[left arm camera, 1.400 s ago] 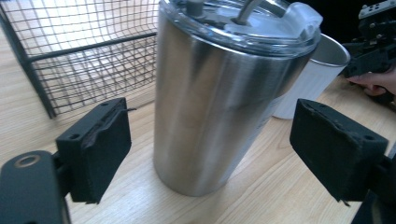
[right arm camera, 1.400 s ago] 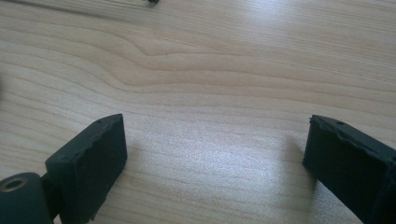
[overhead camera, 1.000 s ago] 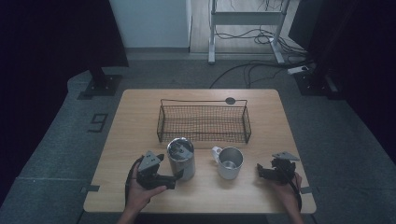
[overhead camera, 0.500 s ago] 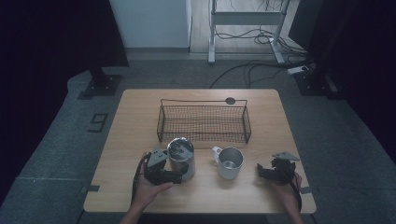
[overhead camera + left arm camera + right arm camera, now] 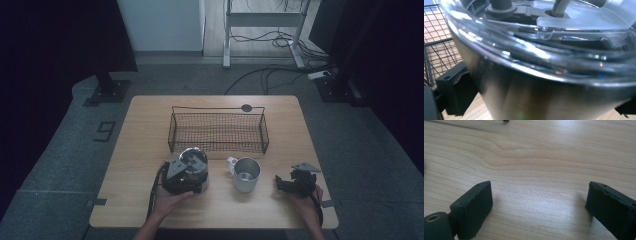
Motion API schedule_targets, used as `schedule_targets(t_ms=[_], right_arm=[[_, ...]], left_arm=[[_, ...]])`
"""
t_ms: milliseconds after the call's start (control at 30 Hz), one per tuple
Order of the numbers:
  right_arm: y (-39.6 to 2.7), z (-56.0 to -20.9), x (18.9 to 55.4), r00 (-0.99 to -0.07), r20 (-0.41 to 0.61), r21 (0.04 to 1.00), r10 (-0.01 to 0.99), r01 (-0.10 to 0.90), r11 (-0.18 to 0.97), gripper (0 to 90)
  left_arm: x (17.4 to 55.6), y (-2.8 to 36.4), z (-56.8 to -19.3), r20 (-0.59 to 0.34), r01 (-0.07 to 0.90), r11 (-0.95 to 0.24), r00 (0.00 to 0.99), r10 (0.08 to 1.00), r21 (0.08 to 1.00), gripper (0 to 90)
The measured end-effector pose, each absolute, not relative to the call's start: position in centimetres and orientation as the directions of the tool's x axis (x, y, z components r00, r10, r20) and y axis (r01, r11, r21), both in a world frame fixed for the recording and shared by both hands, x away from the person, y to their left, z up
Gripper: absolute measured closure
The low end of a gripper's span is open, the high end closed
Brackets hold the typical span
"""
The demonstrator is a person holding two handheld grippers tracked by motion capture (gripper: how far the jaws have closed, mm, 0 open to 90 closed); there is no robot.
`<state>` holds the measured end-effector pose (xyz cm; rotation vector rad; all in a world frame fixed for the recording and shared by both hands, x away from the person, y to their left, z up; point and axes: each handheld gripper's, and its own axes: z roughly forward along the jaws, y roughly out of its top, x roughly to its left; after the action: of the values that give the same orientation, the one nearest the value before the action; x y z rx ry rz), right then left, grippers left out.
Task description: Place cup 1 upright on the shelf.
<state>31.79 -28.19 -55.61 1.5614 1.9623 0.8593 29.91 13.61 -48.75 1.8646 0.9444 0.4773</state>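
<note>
Straddling the steel canister (image 5: 192, 167) with the clear lid, the left gripper (image 5: 184, 176) has its jaws wide on either side of the body and has just been closing them, though whether the pads press yet cannot be told. The canister stands on the tabletop (image 5: 130, 165) just in front of the wire basket (image 5: 218, 131), with the metal mug (image 5: 245, 174) beside it. A polished, tapering wall could slip through the grip and tip toward the mug. The right gripper (image 5: 295, 182) rests open near the tabletop's edge, its jaws empty.
</note>
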Motion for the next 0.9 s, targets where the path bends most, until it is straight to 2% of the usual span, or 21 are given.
schedule_targets(t_ms=[700,900], right_arm=[[-28.19,-55.61,31.78,-0.229,0.010,0.730,0.973,0.667,0.149,7.0],[-28.19,-55.60,31.78,-0.229,0.011,0.730,0.973,0.667,0.149,7.0]], left_arm=[[29.81,13.88,-48.70,-0.046,0.371,-0.272,0.659,0.750,0.888,3.9],[29.87,14.16,-48.46,-0.063,0.374,-0.258,0.664,0.745,0.891,4.3]])
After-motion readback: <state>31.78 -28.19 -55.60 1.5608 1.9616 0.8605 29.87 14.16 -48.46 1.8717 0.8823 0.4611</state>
